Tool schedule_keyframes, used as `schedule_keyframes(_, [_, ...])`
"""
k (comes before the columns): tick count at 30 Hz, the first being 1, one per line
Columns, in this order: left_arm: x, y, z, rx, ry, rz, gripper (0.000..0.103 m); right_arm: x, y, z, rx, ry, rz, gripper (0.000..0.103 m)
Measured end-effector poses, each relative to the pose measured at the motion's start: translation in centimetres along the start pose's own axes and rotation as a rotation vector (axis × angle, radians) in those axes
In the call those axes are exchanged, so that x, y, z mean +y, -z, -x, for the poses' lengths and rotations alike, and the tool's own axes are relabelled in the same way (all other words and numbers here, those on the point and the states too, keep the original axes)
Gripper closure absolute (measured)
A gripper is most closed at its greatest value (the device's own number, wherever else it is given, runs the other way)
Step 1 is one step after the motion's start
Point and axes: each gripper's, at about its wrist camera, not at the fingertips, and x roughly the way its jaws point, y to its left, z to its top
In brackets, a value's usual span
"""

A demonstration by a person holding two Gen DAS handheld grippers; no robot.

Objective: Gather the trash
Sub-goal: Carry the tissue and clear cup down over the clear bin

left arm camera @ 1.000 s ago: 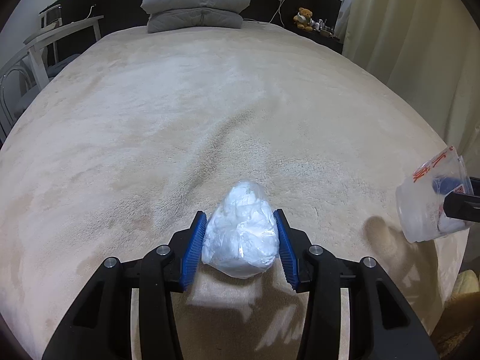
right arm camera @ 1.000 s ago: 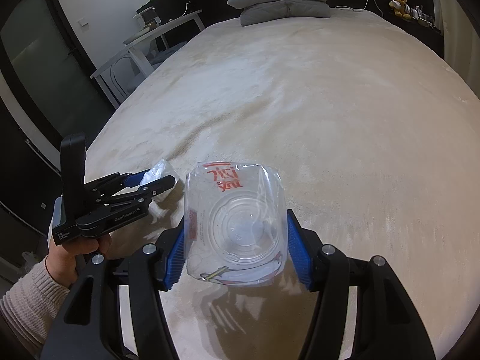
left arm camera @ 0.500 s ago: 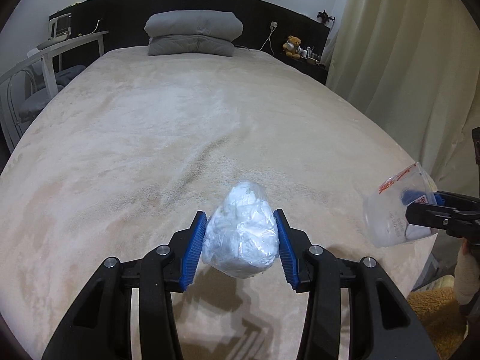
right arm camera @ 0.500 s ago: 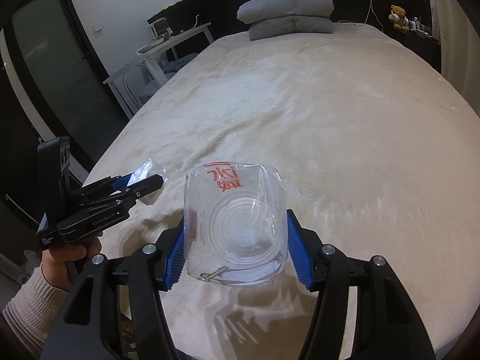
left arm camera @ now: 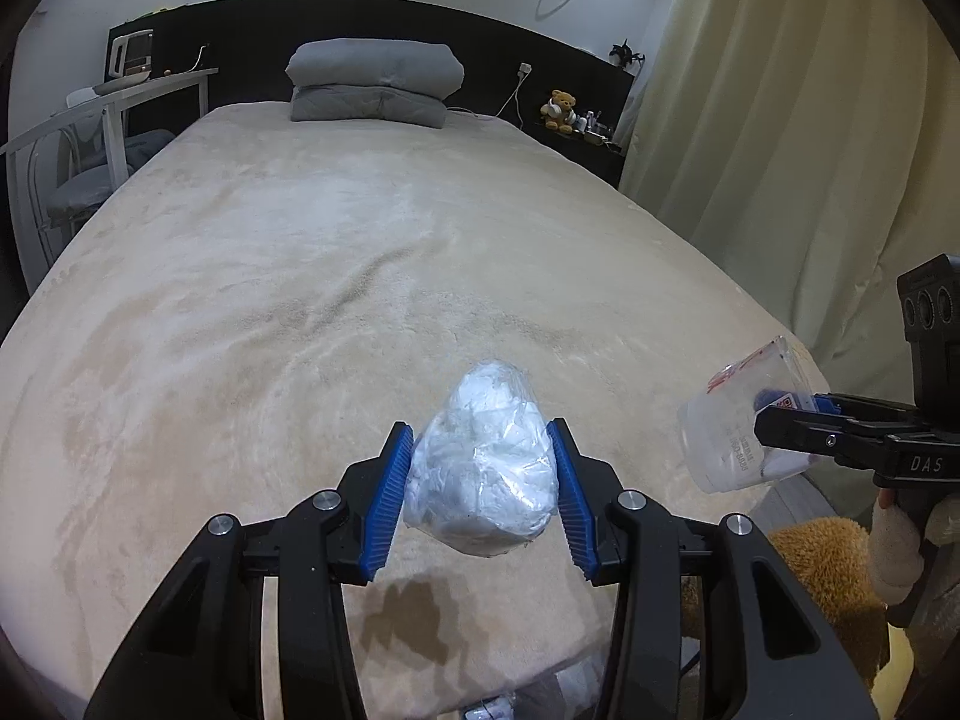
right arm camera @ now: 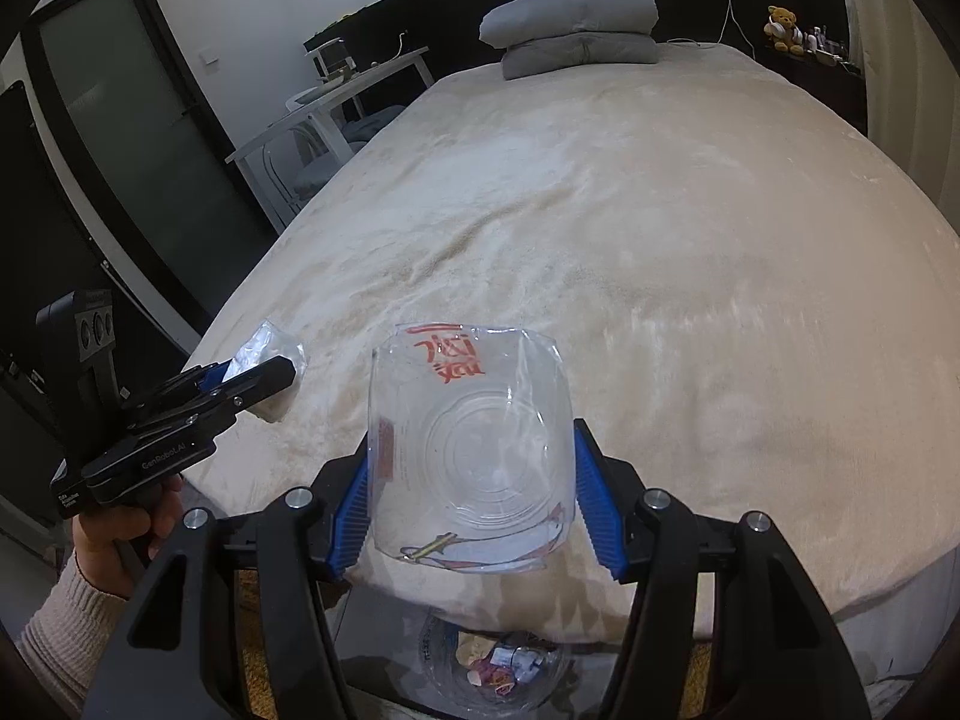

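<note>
Now both grippers hold trash above the foot of the bed.

The left gripper [left arm camera: 479, 489] pinches a crumpled white plastic wad [left arm camera: 480, 468] between its blue pads [left arm camera: 389, 501], lifted off the beige blanket [left arm camera: 300, 300], with its shadow on the blanket just below. The right gripper [right arm camera: 474, 480] squeezes a clear plastic cup [right arm camera: 471, 450] with red print, its open mouth facing the camera and its sides pressed in by the blue pads [right arm camera: 594, 504]. Below the cup, past the edge of the bed, a bin [right arm camera: 441, 681] lined with clear plastic holds a few scraps of rubbish [right arm camera: 504, 663]. Grey pillows [left arm camera: 372, 81] are stacked at the far end by the dark headboard [left arm camera: 252, 30], and a teddy bear [left arm camera: 559, 110] sits on the shelf to the right.
</note>
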Motion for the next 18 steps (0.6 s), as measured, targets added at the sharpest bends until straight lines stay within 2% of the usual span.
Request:
schedule_keyframes(11, [-3.9,4.9,6.9,-0.036,0.016,-0.014,0.059,2.7,5.8,4.9,-0.008,-0.027,0.004,0.044])
schedule_keyframes(18, [-5.1,8.4,9.8,-0.038,0.010,-0.010,0.059,4.0,9.4,6.8,-0.007,-0.046,0.011,0.044])
